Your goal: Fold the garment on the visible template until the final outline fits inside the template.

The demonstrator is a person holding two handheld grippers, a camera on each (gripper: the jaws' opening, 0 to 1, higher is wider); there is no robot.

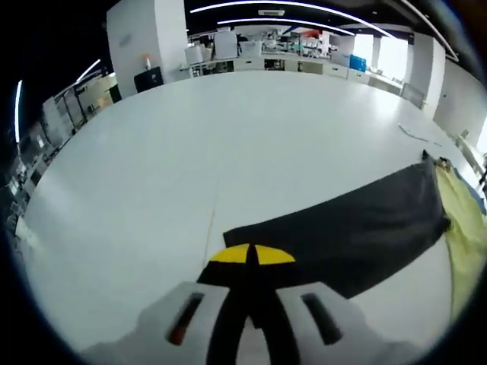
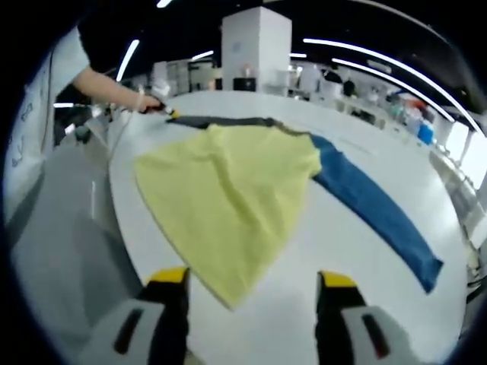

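White and very wide, the table (image 1: 190, 152) runs back toward a lab room of benches, pillars and ceiling strip lights. In the left gripper view the left gripper (image 1: 251, 262) has its yellow-tipped jaws pressed together at the corner of a dark grey cloth (image 1: 350, 228); the cloth's end sits right at the tips and seems pinched between them, though the fabric inside the jaws is hidden. That grey strip lies flat and stretched toward the far right, where it meets the yellow garment (image 1: 466, 228). Holding the far end this way looks meant to keep the strip taut and straight, or to start carrying it over as a fold.

In the right gripper view the right gripper (image 2: 251, 293) hangs with its jaws wide apart and nothing between them, just above the near corner of the yellow garment (image 2: 224, 194), which is spread flat close to the table's left edge. A blue cloth (image 2: 373, 205) comes out from under the garment's right side and runs toward the right edge. The person's hand (image 2: 146, 103) holds the other gripper at the grey strip's end beyond the garment. I cannot make out a separate template outline. My guess is that the open jaws are poised to take the near corner, so folding is barely begun
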